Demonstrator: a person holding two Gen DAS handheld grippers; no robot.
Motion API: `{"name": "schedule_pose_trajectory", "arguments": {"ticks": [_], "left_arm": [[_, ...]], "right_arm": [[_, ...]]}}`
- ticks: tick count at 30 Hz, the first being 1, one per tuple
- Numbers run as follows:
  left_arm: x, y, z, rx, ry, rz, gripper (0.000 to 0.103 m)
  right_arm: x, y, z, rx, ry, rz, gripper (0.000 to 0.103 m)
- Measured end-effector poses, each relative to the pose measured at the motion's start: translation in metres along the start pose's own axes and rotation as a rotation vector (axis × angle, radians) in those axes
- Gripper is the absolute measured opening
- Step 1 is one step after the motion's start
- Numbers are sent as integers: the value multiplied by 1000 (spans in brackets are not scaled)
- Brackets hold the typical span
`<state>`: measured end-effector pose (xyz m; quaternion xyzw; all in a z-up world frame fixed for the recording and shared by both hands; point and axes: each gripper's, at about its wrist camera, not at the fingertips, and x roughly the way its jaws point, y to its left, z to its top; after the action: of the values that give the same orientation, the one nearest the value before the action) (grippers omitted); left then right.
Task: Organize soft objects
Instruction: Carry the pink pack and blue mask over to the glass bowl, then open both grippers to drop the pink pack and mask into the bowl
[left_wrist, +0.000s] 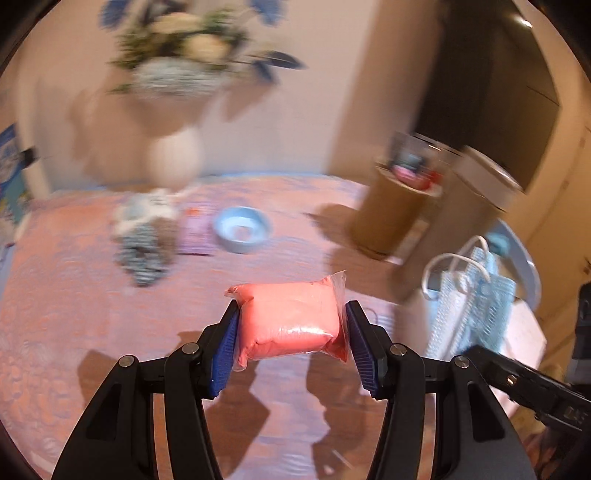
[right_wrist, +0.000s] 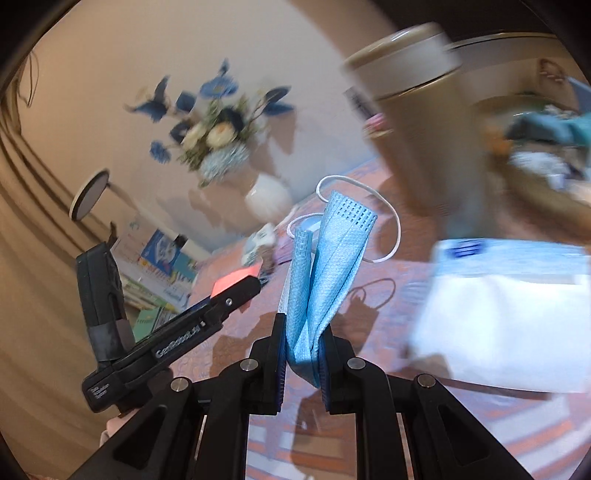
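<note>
1. Left gripper (left_wrist: 291, 332): blue pads clamped on both short ends of a pink soft pack in clear wrap (left_wrist: 290, 319), held clear above the table (left_wrist: 55, 314).
2. Right gripper (right_wrist: 303, 354): jaws pinched together on the bunched lower part of a blue face mask (right_wrist: 325, 266); the rest fans upward, white ear loops (right_wrist: 391, 225) hanging free.
3. Both items are airborne; the background smears in both views, so this reads as the carry step.
4. Toward the far edge of the pink patterned cloth: a small blue bowl (left_wrist: 242, 229), a striped soft toy (left_wrist: 142, 243), a white vase of flowers (left_wrist: 177, 155).
5. Toward the right edge: two tall brown cylinder containers (left_wrist: 395, 210), one with its top open and small items inside.
6. Destination not certain; the open cylinder seems likely.
7. Next move calls for a steady approach over an opening, then releasing one item at a time. Loose loops could snag on a rim.
</note>
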<state>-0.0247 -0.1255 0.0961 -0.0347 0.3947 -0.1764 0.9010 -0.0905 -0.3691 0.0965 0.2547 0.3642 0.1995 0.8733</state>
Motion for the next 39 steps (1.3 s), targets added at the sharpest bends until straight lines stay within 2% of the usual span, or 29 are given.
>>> {"name": "schedule_pose_trajectory", "arguments": {"ticks": [5,9,17,25,30,31,32,33,34,35,36,37,39], "left_arm": [[8,-57,-3,101,11,-56,52],[11,-107,-2,190,-11,-111,52],[27,-198,10,311,-14,-230,52],[50,-262,31,391,-56,-266,52],[69,-284,42,406,-40,-281,52],[72,-285,43,406,-34,-287,55],[76,-288,45,410,-22,-291,56],[80,-291,46,419,-2,-292,61],[84,-295,45,430,17,-287,68],[85,-295,44,438,20,-268,70],[86,-296,42,450,12,-233,76],[86,-296,41,455,10,-225,83],[89,-296,40,457,22,-252,87]], "right_arm": [[-42,-41,8,70,-53,-90,14],[-74,-68,19,105,-117,-171,14],[-122,-120,61,146,-189,-354,14],[-131,-171,106,184,-176,-459,14],[-126,-193,127,185,-125,-511,14],[-122,-196,132,180,-97,-521,14],[-118,-199,134,176,-62,-534,16],[-111,-204,139,172,2,-574,19],[-109,-206,139,168,37,-616,31],[-107,-209,141,159,57,-664,39],[-109,-210,142,145,36,-706,55],[-113,-212,142,145,18,-719,60],[-121,-216,140,171,0,-674,65]]}}
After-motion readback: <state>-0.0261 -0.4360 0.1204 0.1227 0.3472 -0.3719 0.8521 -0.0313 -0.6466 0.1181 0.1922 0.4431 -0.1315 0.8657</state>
